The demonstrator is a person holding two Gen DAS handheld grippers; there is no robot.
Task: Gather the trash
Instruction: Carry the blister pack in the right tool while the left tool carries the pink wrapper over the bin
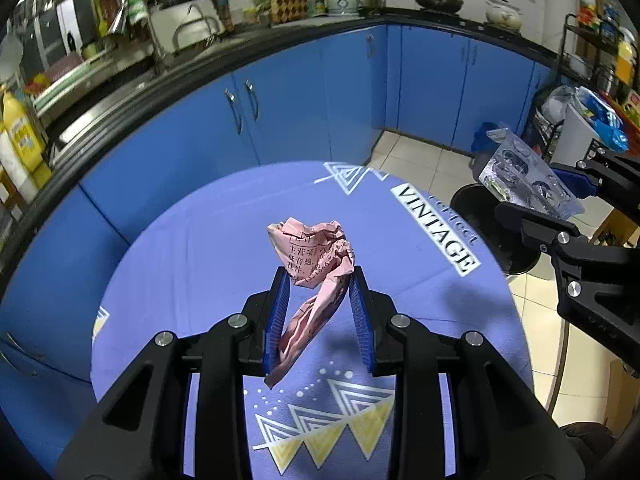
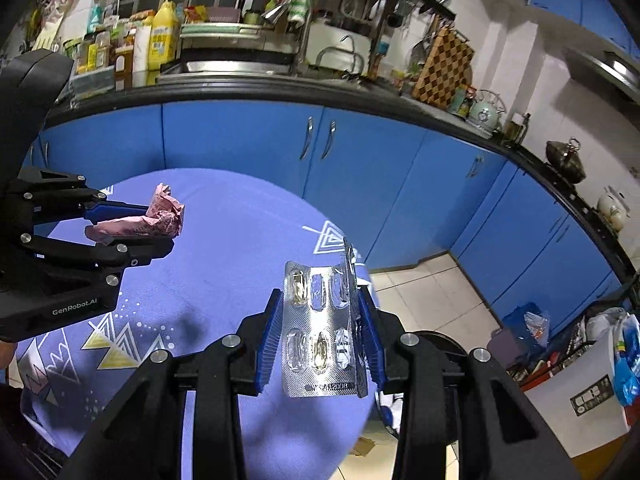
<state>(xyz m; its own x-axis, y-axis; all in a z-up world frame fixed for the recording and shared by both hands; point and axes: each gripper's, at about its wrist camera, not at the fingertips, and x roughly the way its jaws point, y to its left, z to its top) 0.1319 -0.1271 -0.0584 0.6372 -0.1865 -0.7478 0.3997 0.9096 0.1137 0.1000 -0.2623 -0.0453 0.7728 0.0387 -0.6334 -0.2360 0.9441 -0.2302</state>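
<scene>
Trash is in both grippers, clear of the tablecloth (image 1: 208, 240). Left gripper (image 1: 320, 280) is clamped on a crumpled pink paper (image 1: 316, 248); right gripper (image 2: 320, 320) is clamped on a silver blister pack (image 2: 320, 336). Pickup appears complete. Remaining step, as judged: deposit both items in a bin; none can be identified with certainty.

The left gripper (image 1: 320, 276) is matte black plastic, its two angular arms cut with triangular openings and pinned by round silver screws. Each finger carries a blue ribbed pad (image 1: 280, 316) on its inner face. The right gripper (image 2: 320, 320) has the same build: black linkage, silver screw heads, blue ridged pads (image 2: 270, 340). White "GenRobot.AI" lettering (image 2: 75, 305) marks the left gripper's side, at 9 o'clock in the right wrist view.
</scene>
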